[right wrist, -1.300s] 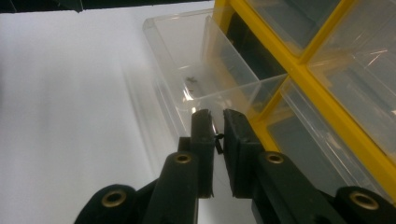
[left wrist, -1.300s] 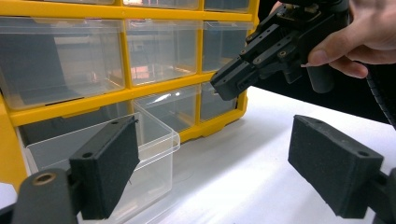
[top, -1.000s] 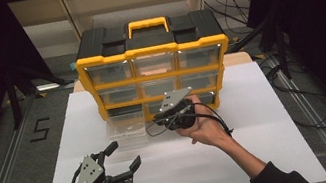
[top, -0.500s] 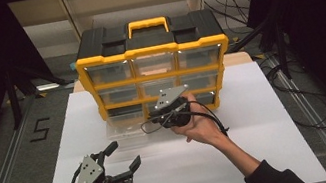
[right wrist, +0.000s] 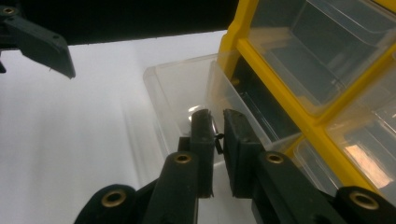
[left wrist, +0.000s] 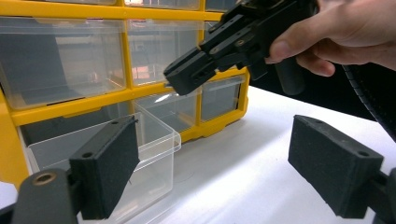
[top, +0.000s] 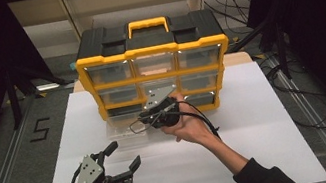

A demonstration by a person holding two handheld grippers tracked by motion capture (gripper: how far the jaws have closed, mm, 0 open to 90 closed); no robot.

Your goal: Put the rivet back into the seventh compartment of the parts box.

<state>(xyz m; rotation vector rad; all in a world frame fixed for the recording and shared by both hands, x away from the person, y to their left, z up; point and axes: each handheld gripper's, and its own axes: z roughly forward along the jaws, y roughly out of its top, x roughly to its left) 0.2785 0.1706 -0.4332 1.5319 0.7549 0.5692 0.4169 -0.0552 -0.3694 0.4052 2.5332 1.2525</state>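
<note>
Drawer pulled out of organizer.
Right hand-held gripper pinched together above it; left hand-held gripper apart; next, ease drawer clear.

A white worktop stood on grey floor marked "5", metal rails alongside, black cables past its right edge, darkness beyond.

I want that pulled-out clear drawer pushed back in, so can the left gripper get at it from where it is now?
Probably yes. The left gripper is open and points toward the clear drawer, with bare white table between them. The right gripper, fingers shut, hangs over the drawer and may crowd its top.
</note>
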